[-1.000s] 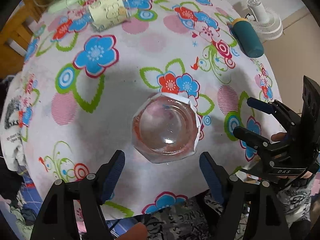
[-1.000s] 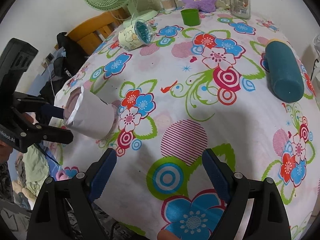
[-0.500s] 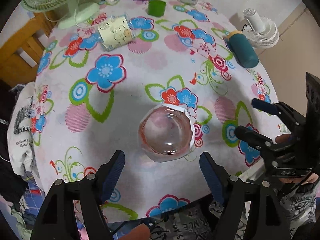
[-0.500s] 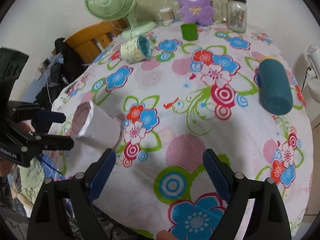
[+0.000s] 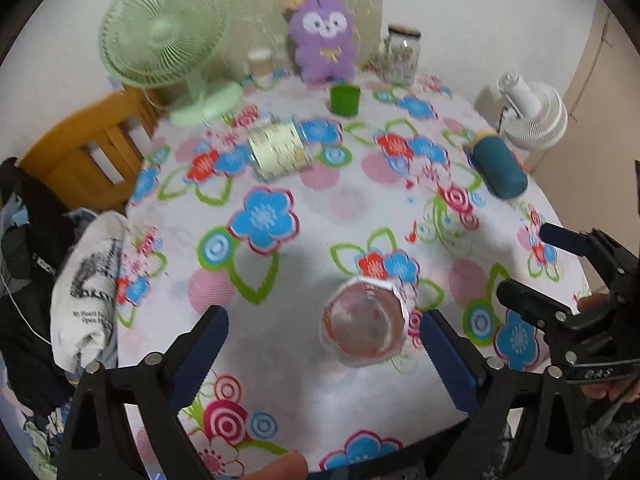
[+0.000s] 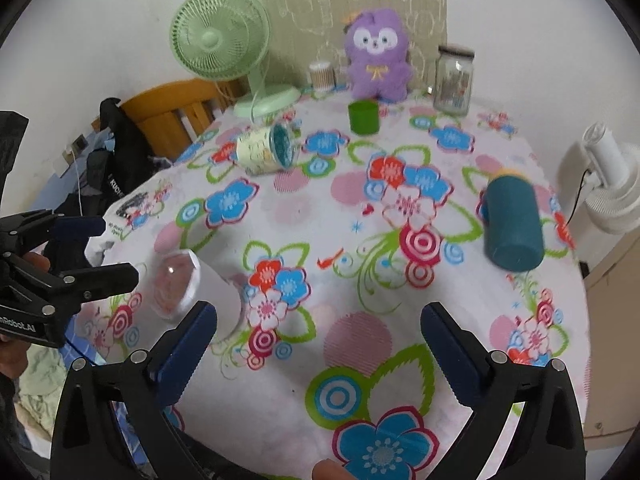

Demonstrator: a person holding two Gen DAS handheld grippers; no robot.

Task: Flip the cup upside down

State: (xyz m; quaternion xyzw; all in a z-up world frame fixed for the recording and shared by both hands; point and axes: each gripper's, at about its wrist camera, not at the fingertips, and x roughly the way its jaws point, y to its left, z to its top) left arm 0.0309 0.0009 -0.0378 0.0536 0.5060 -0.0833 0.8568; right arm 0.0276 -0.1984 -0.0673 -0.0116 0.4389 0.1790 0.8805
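A clear cup with a white paper wrap (image 5: 365, 323) stands on the flowered tablecloth, its glass base facing up; it also shows at the left of the right wrist view (image 6: 188, 288). My left gripper (image 5: 320, 344) is open and empty, above and behind the cup, with the cup seen between its fingers. My right gripper (image 6: 320, 332) is open and empty over the table's near side, to the right of the cup. It also shows at the right edge of the left wrist view (image 5: 532, 268).
A pale printed mug (image 6: 266, 151) lies on its side. A teal bottle (image 6: 512, 224) lies at the right. At the back stand a green cup (image 6: 363, 117), glass jar (image 6: 454, 80), purple plush (image 6: 378, 54) and green fan (image 6: 224, 44). A white fan (image 6: 612, 184) is off-table right.
Both grippers have pulled back and tilted up, so the cup looks smaller and lower and more of the table's far side shows. The cup has not moved.
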